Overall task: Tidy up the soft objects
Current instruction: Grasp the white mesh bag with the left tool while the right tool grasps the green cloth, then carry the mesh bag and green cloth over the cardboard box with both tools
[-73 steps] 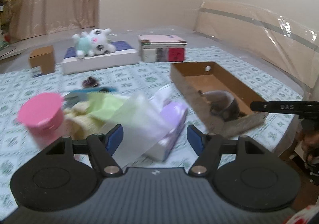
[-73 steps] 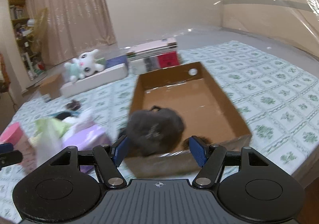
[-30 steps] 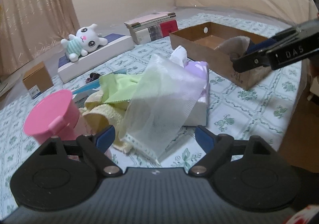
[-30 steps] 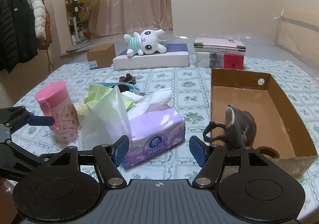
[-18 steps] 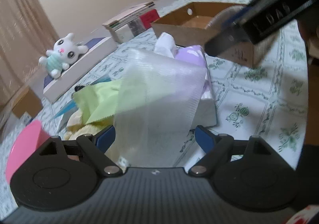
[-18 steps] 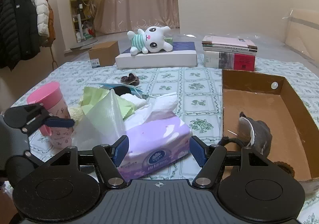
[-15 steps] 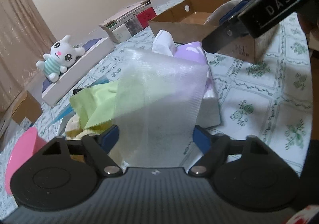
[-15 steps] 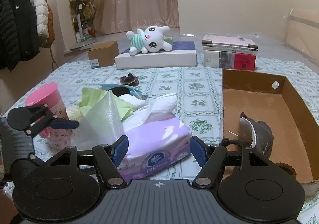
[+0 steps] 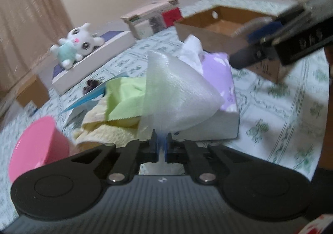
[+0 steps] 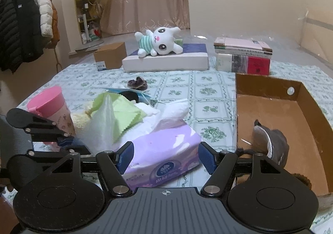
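Now closed, left gripper point(image 9: 159, 146) jaws pinch the white mesh cloth point(image 9: 177, 96); right gripper point(image 10: 164, 158) jaws spread; grey slipper point(image 10: 272, 146) boxed, pile remaining.

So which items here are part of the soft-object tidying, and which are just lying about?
In play:
- white mesh cloth, pinched in the left gripper
- green cloth
- yellow fluffy cloth
- grey slipper in the cardboard box
- right gripper, open

Lying about:
- tissue box
- pink cup
- books
- plush bunny
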`<state>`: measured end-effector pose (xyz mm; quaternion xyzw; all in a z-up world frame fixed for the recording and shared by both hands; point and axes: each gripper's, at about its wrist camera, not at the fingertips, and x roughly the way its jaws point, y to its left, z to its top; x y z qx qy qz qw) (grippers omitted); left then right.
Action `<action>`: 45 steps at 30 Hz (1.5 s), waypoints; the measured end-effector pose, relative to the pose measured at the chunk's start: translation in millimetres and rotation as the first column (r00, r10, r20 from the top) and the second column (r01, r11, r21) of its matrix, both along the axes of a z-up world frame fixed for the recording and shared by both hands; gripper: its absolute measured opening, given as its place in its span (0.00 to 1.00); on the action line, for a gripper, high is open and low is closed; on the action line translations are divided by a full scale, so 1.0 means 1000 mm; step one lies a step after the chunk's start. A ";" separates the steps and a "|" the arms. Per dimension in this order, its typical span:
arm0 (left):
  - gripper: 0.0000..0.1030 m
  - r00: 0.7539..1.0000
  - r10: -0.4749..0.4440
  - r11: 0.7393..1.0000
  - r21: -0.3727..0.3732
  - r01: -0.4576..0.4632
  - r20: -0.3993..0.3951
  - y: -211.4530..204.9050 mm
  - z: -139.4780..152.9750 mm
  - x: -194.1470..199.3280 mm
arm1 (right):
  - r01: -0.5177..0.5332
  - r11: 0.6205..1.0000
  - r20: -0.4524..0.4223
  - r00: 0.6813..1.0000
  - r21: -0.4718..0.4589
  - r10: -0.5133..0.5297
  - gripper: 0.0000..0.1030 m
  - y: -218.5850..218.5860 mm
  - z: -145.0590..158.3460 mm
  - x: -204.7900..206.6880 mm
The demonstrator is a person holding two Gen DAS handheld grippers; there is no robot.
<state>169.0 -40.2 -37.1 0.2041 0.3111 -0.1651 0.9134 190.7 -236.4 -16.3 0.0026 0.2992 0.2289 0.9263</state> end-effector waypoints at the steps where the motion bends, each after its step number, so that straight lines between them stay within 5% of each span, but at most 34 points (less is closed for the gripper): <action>1: 0.04 1.000 0.026 0.999 -0.033 -0.026 -0.003 0.004 0.004 -0.003 | -0.008 1.000 0.005 1.000 -0.002 0.008 0.66 0.002 0.002 0.000; 11: 0.03 0.965 0.257 0.919 -0.295 -0.261 -0.051 0.050 0.033 -0.035 | -0.179 0.979 0.067 0.980 -0.102 0.186 0.66 0.053 0.007 0.016; 24: 0.03 0.955 0.284 0.888 -0.353 -0.295 -0.083 0.065 0.029 -0.042 | -0.337 0.894 0.044 0.930 -0.294 0.365 0.66 0.125 -0.026 0.057; 26: 0.03 0.955 0.286 0.887 -0.353 -0.297 -0.085 0.065 0.027 -0.042 | -0.337 0.890 0.039 0.930 -0.306 0.365 0.46 0.127 -0.028 0.060; 32: 0.03 0.951 0.294 0.880 -0.364 -0.307 -0.091 0.068 0.028 -0.043 | -0.299 0.909 0.073 0.940 -0.292 0.332 0.11 0.122 -0.020 0.050; 45: 0.03 0.948 0.313 0.869 -0.382 -0.314 -0.066 0.067 0.049 -0.063 | -0.238 0.956 0.068 0.965 -0.169 0.252 0.07 0.091 0.021 0.017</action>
